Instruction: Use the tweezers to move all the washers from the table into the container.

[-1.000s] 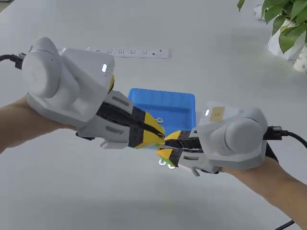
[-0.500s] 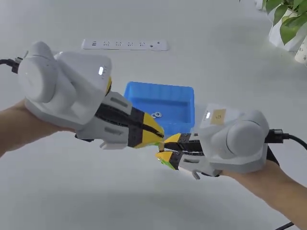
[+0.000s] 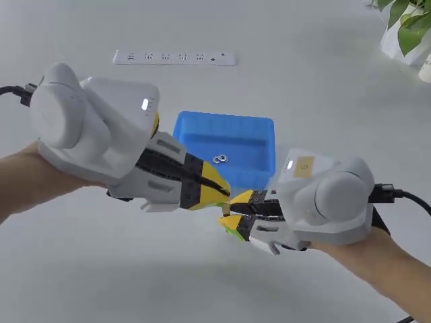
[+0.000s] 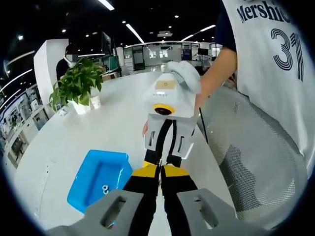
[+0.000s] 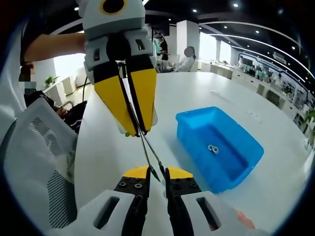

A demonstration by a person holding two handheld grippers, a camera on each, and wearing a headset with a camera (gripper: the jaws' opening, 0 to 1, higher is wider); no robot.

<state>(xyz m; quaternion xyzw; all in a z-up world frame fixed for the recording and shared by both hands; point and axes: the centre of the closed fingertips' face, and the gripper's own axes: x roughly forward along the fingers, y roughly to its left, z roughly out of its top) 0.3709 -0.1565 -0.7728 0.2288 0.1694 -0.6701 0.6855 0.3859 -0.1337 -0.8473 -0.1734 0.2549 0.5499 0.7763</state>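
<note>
Jaws of the left gripper (image 3: 225, 192) reach in from the left of the head view, pointing right. They are yellow-tipped and pressed together on the tweezers (image 5: 146, 151). In the right gripper view the tweezers are a thin dark tool clamped between the 2 yellow pads. Their 2 slim legs run down out of that grip and spread slightly toward their ends.

Behind the meeting point, near the middle of the white desk (image 3: 101, 269), sits the blue container (image 3: 202, 138), a shallow rectangular tray with upright walls. Small silvery washers (image 3: 219, 159) lie touching each other on its floor near the centre. The right gripper view shows them as 2 rings, and the rest of the floor is bare blue. A white power strip (image 3: 175, 58) lies well beyond the container at the far side of the desk.

The right gripper (image 3: 232, 214) comes in from the right, pointing left, tip to tip with the left one. Its jaws stand only narrowly apart with the tweezers' leg ends between them. Whether they pinch those legs cannot be told. A potted plant (image 3: 407, 23) stands at the far right corner.
</note>
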